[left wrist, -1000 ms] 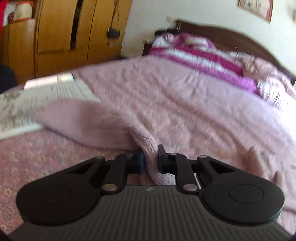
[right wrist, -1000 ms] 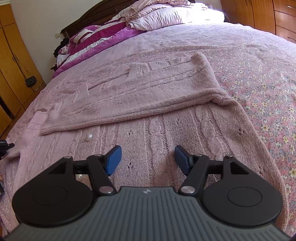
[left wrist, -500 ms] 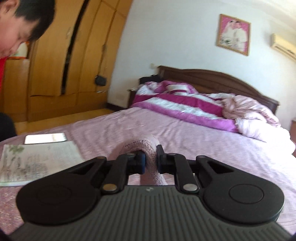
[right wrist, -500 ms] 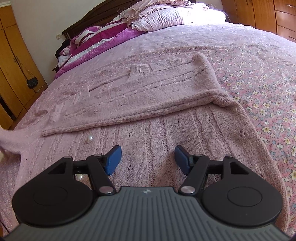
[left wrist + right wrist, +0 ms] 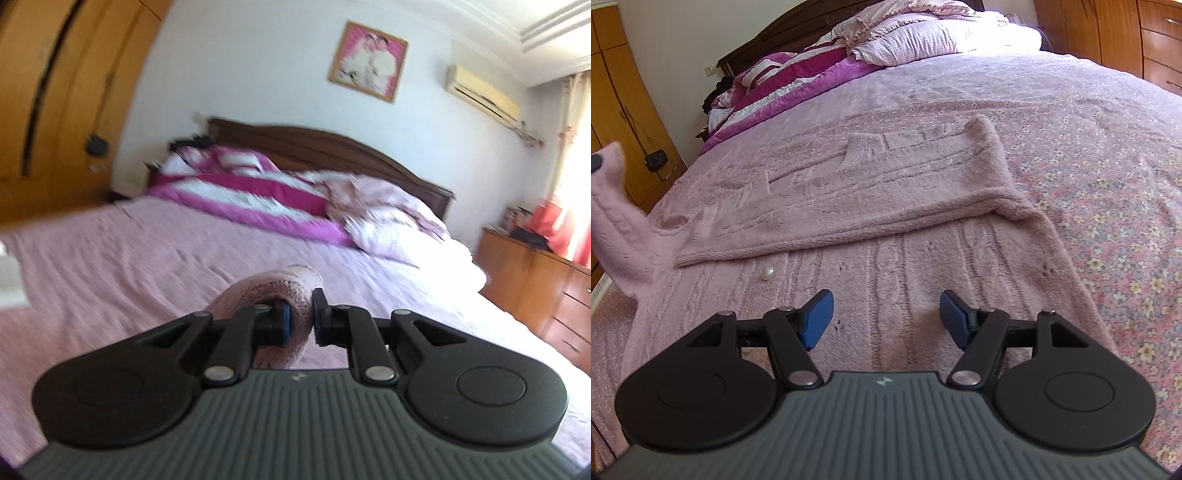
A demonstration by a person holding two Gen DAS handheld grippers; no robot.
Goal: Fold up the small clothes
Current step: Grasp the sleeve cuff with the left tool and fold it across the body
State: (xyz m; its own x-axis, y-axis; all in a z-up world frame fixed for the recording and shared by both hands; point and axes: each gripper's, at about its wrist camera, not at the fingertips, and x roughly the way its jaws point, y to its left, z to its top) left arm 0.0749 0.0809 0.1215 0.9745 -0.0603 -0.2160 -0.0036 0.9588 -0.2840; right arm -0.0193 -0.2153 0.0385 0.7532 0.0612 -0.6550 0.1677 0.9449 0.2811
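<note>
Left claw (image 5: 300,317) is clamped tight on a sleeve (image 5: 280,291) of the pink knit sweater (image 5: 894,206), the bunched knit bulging up between its pads above the bed (image 5: 147,254). In the right wrist view that sleeve rises off the bed at the left edge. Right claw (image 5: 886,317) hangs wide with nothing in it, just over the sweater's lower front. The sweater lies flat on the floral bedspread (image 5: 1108,177), 1 sleeve folded across its body, a pearl button (image 5: 767,273) showing below that fold.
</note>
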